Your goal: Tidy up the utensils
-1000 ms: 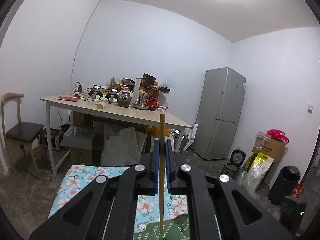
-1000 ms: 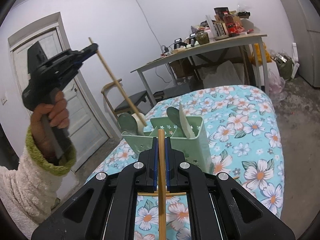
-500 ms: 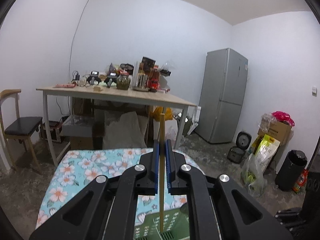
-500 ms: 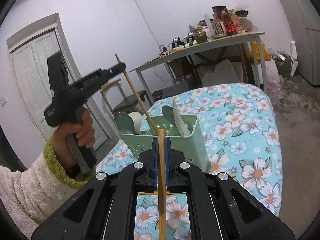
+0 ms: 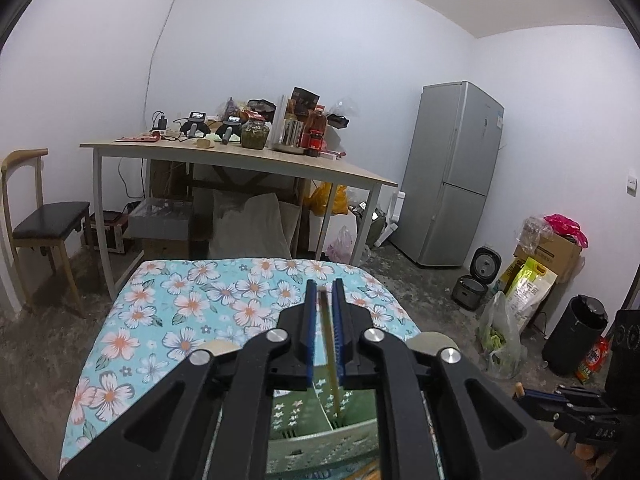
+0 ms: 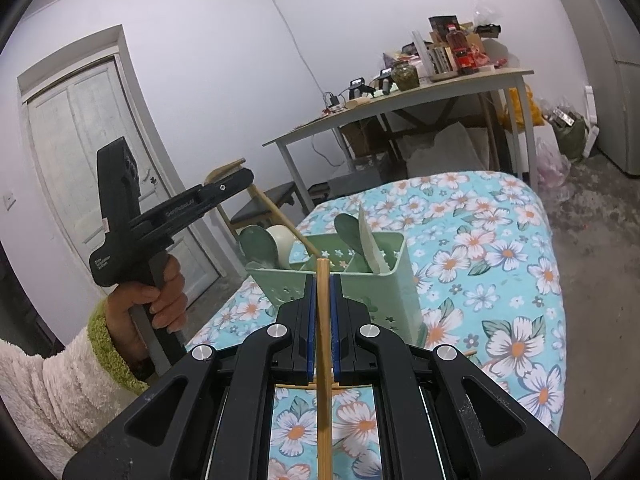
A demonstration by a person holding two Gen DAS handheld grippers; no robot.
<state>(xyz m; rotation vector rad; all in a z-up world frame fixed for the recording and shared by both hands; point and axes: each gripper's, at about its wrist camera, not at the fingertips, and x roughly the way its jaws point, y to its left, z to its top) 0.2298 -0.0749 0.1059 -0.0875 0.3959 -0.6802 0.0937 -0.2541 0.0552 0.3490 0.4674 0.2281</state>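
- The left gripper (image 5: 322,292) hangs over the green caddy (image 6: 360,280), its nose tipped downward. Its jaws have just been opening; a narrow gap shows on each side of the chopstick (image 5: 329,344) that stands between the blue pads, so the pads no longer press on it.
- That chopstick leans steeply, its lower end inside a caddy compartment by a divider; which compartment I cannot tell.
- From the right wrist view the left gripper (image 6: 240,178) sits up-left of the caddy, held by a hand (image 6: 152,312) in a fleecy sleeve (image 6: 52,384).
- The right gripper (image 6: 323,280) is just short of the caddy's near wall, jaws closed tight on a second chopstick (image 6: 323,360), which runs along the fingers and pokes out past their tips.
- A third chopstick (image 6: 468,354) lies crosswise on the cloth under the right gripper, mostly hidden.
- The caddy stands on the floral cloth (image 6: 500,272) near the left edge of the surface. Spoons (image 6: 260,246) fill its left compartment; a green spoon and a pale blade stand in a back one.
- Bare cloth stretches right of the caddy and beyond it to the far rounded edge.
- Past that edge come floor, a cluttered table (image 5: 240,160), a chair (image 5: 44,220) and a fridge (image 5: 452,176).
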